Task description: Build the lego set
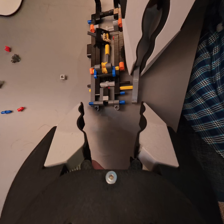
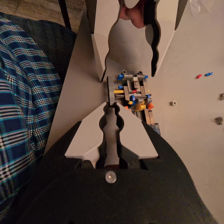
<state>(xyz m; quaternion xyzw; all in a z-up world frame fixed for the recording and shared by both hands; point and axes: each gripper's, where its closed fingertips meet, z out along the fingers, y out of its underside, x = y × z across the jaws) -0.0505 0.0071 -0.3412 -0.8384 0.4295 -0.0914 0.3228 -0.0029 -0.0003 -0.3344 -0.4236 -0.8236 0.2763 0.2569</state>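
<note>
A long lego chassis [image 1: 106, 67] of black and grey beams with yellow, blue and orange parts lies on the pale table [image 1: 48, 36]. My left gripper [image 1: 112, 105] is open and empty, its tips just short of the chassis's near end. My right gripper [image 2: 112, 104] is shut on a grey beam [image 2: 110, 92] and holds it against the chassis [image 2: 134, 94] side, at the ends of a yellow axle [image 2: 118, 91] and a black axle. The beam [image 1: 135, 88] and right gripper also show in the left wrist view. The left gripper [image 2: 127, 77] shows open at the far end in the right wrist view.
Loose pieces lie on the table: two red pins [image 1: 7, 48] [image 1: 20, 109], a blue pin [image 1: 6, 111], a dark grey part [image 1: 15, 58] and a small light grey block [image 1: 63, 77]. A person's plaid cloth [image 2: 24, 84] lies past the table edge. My hands' fingertips stand some 6 cm from each other.
</note>
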